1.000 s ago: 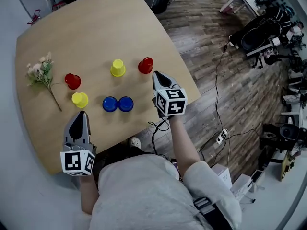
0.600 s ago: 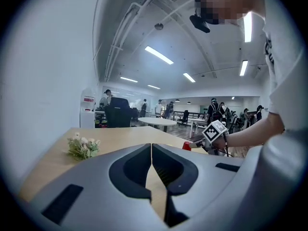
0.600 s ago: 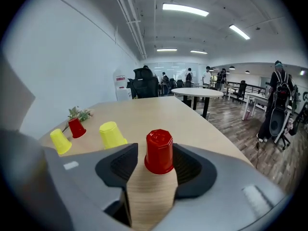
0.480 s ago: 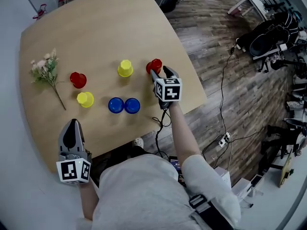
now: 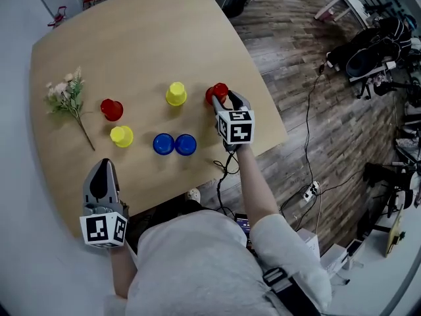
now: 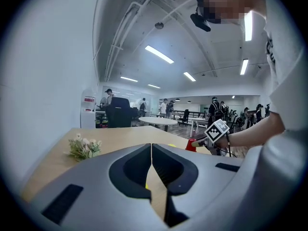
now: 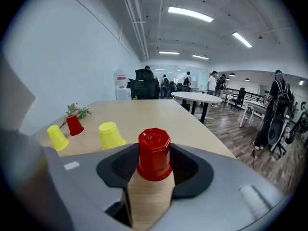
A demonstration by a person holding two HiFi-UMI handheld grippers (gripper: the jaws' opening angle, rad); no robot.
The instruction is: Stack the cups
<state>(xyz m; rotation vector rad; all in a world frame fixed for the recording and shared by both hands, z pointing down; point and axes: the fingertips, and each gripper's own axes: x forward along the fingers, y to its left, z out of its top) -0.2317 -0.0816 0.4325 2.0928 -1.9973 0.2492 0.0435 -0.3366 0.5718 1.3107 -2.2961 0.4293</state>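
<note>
The task object nearest the action is an upturned red cup (image 7: 154, 154), base up, standing on the wooden table (image 5: 131, 38) close to its right-hand edge.

Right gripper (image 5: 223, 101):
- The jaws stand wide apart and have just been closing.
- The red cup sits between them, centred in the gap, rim on the table surface.
- The dark pads (image 7: 192, 170) flank the cup on both sides. The rim lies just beside the right-hand pad, with a narrow strip of table showing at the left-hand one.
- No squeeze on the cup wall is visible, and the cup is upright.

Left gripper (image 5: 103, 170):
- The jaws are closed together with nothing between them.
- It is held above the near edge of the table, well apart from every cup.

Remaining cups, head view:
- An upturned yellow cup (image 5: 175, 94) stands near the red cup, to its left.
- Two blue cups (image 5: 174, 144) stand side by side, touching or nearly so, nearer the person.
- A second yellow cup (image 5: 122, 136) is left of the blue pair, with a second red cup (image 5: 112, 109) just beyond it.
- No cup is stacked on another.

A sprig of artificial flowers (image 5: 66, 96) lies at the table's left side
</note>
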